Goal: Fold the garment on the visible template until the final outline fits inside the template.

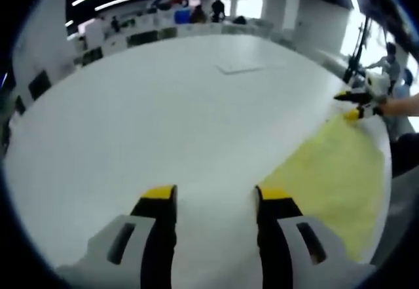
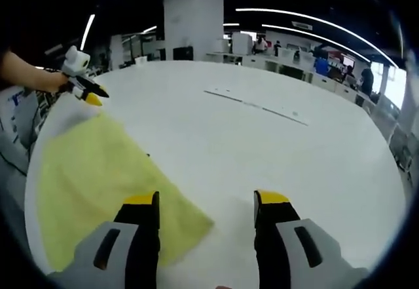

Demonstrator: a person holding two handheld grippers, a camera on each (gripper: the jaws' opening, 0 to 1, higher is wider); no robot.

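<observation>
A pale yellow garment (image 1: 334, 177) lies flat on the white table (image 1: 163, 118), to the right of my left gripper (image 1: 217, 194), whose jaws stand open over bare table. My right gripper (image 1: 350, 104) hovers at the garment's far corner. In the right gripper view the garment (image 2: 98, 177) spreads to the left, its near corner under the left jaw of my right gripper (image 2: 206, 200), which is open and holds nothing. My left gripper (image 2: 91, 97) is at the far corner. A thin flat white template (image 2: 255, 105) lies farther out on the table (image 2: 275, 164), also seen as the template (image 1: 239, 68).
A forearm (image 2: 26, 76) holds the far gripper at the table's left edge. Desks, chairs (image 1: 39, 82) and standing people (image 1: 393, 63) ring the table. The table's rim runs close beside the garment.
</observation>
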